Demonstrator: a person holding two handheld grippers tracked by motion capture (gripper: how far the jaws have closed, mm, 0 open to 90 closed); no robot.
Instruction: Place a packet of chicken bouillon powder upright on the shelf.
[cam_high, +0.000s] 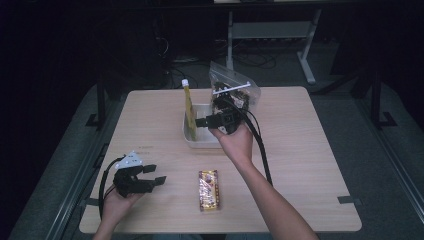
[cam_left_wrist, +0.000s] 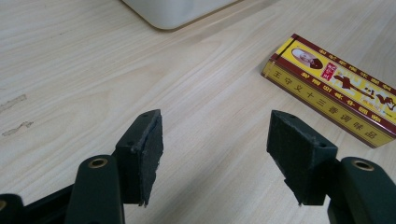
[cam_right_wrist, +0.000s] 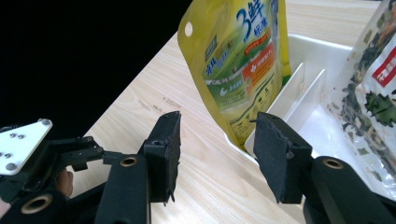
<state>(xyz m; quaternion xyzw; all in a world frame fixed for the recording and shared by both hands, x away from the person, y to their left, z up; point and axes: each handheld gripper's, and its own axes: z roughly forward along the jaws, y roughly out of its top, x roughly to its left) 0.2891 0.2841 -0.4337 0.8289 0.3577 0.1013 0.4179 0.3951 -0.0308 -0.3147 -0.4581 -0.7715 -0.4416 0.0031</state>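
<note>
While it stands upright in the left compartment of the white divided bin (cam_right_wrist: 312, 88), the yellow pouch (cam_right_wrist: 238, 65) shows a glossy face with blue and white lettering, a green band, an orange patch and a punched hole near its top corner; in the high view a white cap tops it. Just beside it in the bin leans a clear zip bag (cam_high: 234, 92) of dark dried pieces with a red label. The right claw (cam_right_wrist: 214, 154) hovers close to the pouch, its jaws moderately apart with nothing between them. Nearer the person, a red and gold box (cam_high: 208, 189) lies flat on the tabletop (cam_high: 310, 165). The left claw (cam_high: 152, 174) rests near it, jaws wide and empty.
</note>
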